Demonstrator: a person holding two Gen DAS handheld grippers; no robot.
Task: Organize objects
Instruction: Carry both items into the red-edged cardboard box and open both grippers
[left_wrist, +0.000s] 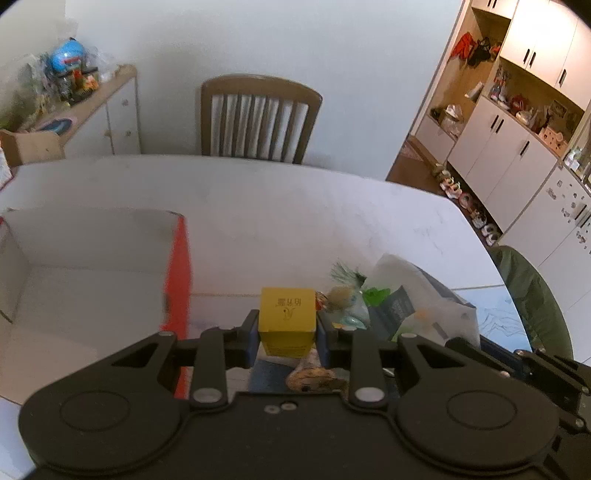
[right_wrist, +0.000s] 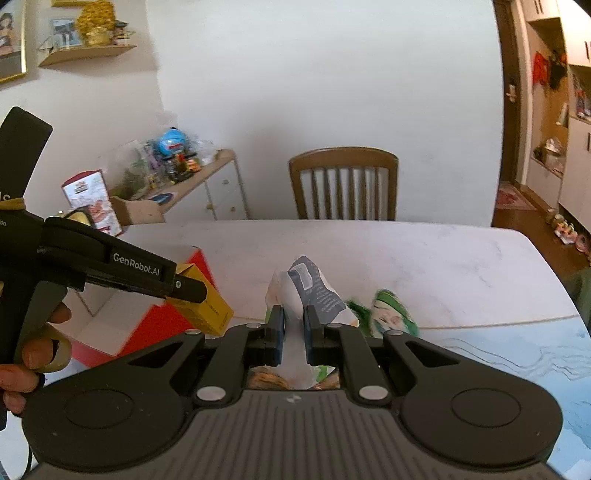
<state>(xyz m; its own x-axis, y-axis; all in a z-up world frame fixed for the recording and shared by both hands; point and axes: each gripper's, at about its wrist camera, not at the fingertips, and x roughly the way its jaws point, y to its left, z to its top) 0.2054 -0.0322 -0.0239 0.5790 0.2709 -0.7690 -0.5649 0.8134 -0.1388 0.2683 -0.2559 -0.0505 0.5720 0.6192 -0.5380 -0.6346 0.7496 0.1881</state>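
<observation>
**Both tools loaded above the white desk**

The left tool is closed on a small yellow cardboard box with printed characters on its face, its blue-padded fingers pressing both sides. The box is held off the white marble-look desk, just to the right of the open red-sided cardboard carton with a pale interior, and apart from it.

The right tool is pinched onto a white plastic packet with a dark blue printed panel, gripping its lower part so that the packet rises tilted between the fingers. This packet is to the right of the red carton, farther from it than the yellow box. Just right of the packet lies a green-and-white snack wrapper on the desk. A person's hand holds the left tool's handle. A brown wooden slat-back chair stands behind the desk, beyond the carton.
</observation>
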